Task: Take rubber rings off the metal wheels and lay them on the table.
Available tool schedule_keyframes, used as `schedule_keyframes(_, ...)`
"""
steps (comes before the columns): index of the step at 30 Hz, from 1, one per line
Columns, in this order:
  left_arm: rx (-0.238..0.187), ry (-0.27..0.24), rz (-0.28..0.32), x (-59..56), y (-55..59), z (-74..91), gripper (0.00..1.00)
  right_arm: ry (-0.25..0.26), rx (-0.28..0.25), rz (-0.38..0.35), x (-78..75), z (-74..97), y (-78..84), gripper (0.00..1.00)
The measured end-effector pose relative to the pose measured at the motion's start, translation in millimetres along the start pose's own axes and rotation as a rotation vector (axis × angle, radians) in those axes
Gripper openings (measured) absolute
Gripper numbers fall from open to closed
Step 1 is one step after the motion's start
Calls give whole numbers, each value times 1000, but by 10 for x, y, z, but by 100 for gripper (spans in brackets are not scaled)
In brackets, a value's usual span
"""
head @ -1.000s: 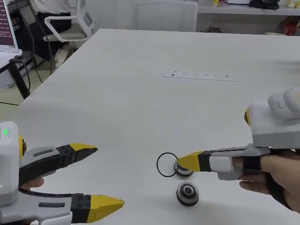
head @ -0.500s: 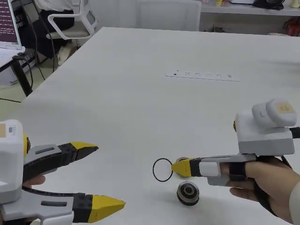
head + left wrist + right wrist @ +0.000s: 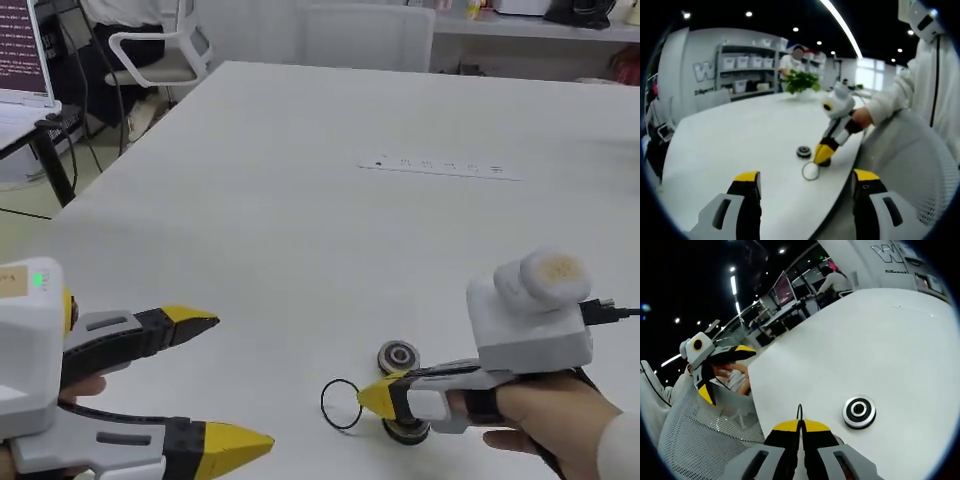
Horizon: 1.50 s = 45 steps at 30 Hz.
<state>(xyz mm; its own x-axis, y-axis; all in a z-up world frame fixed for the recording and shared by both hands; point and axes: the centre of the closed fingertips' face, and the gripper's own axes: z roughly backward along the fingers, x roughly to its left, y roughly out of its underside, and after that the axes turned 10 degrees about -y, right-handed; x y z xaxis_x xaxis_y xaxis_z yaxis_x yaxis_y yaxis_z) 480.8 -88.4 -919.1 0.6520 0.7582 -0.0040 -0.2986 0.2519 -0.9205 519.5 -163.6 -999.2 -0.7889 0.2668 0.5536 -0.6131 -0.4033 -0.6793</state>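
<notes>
My right gripper (image 3: 375, 397) is shut on a thin black rubber ring (image 3: 340, 405), which juts from its yellow tips just above the white table (image 3: 300, 230). In the right gripper view the ring (image 3: 799, 412) stands edge-on between the closed jaws. One metal wheel (image 3: 398, 357) lies flat just beyond the tips; the same wheel (image 3: 859, 411) sits to the right of the jaws. A second wheel (image 3: 407, 430), dark-rimmed, is half hidden under the right gripper. My left gripper (image 3: 215, 380) stands open at the near left, empty, with the ring (image 3: 810, 171) ahead of it.
A white power strip (image 3: 440, 166) lies flat on the far half of the table. Beyond the table's left edge stand a chair (image 3: 160, 50) and a laptop (image 3: 20, 55) on a side desk. Shelves and a person show far off in the left gripper view.
My right gripper has drawn back toward me with the ring, away from the far wheel, which now lies uncovered. The left gripper has stayed open in place.
</notes>
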Motion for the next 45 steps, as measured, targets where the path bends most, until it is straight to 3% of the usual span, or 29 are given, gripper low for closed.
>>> schedule_keyframes(8, 1, -5, 6, 10, 2, 2, 74, 10, 19, 53, -5, -11, 12, 5)
schedule_keyframes(18, 5, -7, 6, 14, 7, 2, 74, 27, 23, 51, -41, 10, 13, 10)
schedule_keyframes(30, 9, -5, 1, 12, 13, 6, 74, 55, 58, 134, -38, 55, -12, 14)
schedule_keyframes(45, 11, 0, -3, 4, 15, 4, 74, 84, -25, 218, 29, 329, -341, 16)
